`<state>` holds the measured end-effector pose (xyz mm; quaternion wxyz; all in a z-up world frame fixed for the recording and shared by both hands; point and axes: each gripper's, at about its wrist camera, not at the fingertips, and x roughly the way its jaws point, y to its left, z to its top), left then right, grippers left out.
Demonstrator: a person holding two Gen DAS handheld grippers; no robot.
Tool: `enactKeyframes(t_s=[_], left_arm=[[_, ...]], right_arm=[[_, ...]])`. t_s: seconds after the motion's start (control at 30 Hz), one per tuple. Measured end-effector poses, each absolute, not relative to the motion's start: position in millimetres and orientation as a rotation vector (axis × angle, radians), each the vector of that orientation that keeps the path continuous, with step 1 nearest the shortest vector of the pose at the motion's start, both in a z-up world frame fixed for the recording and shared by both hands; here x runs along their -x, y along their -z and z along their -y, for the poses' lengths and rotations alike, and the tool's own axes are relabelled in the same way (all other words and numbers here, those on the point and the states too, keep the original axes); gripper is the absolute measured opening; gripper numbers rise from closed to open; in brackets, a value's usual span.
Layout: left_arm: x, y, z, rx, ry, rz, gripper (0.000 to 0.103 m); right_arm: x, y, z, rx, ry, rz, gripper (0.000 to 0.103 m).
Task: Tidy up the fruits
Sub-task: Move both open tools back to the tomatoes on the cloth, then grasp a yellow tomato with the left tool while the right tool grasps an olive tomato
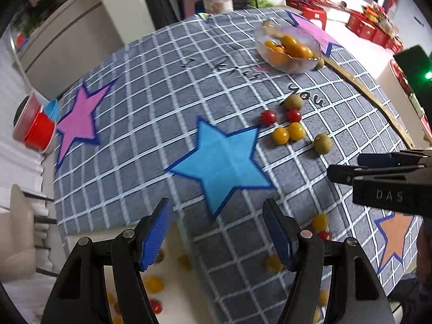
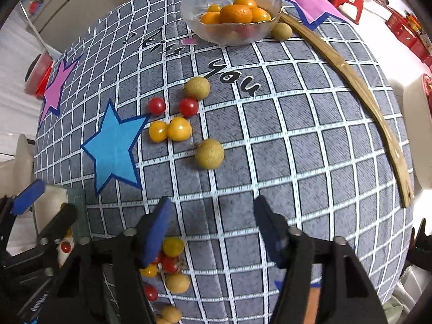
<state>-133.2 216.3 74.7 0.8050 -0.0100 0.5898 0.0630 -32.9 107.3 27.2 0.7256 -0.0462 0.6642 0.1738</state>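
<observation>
Fruits scattered on a grey checked cloth (image 2: 310,140) with coloured stars. In the middle of the cloth, one loose group: two red cherry tomatoes (image 2: 157,105), two yellow cherry tomatoes (image 2: 179,128) touching each other, and two tan longans (image 2: 209,153), one above the group beside the printed word "you", one below it to the right. At the far edge, a clear glass bowl (image 2: 189,13) filled with oranges (image 2: 235,14); just beside its right side, one more longan (image 2: 281,31). Along the right edge of the cloth, a long curved wooden stick (image 2: 359,86), its far end near the bowl. Close to the cameras, a second small heap of red and yellow tomatoes and longans (image 2: 172,267), partly hidden behind the fingers.

Right gripper (image 2: 213,229) above the near part of the cloth, jaws spread wide, nothing between the blue pads. Left gripper (image 1: 218,232) over the near left edge of the cloth, jaws also wide apart and holding nothing; below it, blurred tomatoes on a white surface (image 1: 172,278). At far left, off the cloth, a red container (image 1: 37,132).
</observation>
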Motion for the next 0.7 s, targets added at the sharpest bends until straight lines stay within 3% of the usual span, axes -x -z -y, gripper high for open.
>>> enactKeyframes(t_s=[0.2, 0.47, 0.57, 0.7], left_arm=[[103, -50, -206, -0.012, -0.112, -1.310, 0.070], [76, -29, -199, -0.018, -0.081, -1.312, 0.070], [67, -25, -192, -0.020, -0.068, -1.310, 0.070], [54, -20, -183, -0.026, -0.050, -1.305, 0.070]], right_arm=[[18, -16, -110, 0.073, -0.425, -1.479, 0.061], [3, -3, -115, 0.076, -0.466, -1.472, 0.045], [-3, -2, -112, 0.082, -0.466, -1.476, 0.027], [-10, -2, -98, 0.060, -0.458, -1.478, 0.027]])
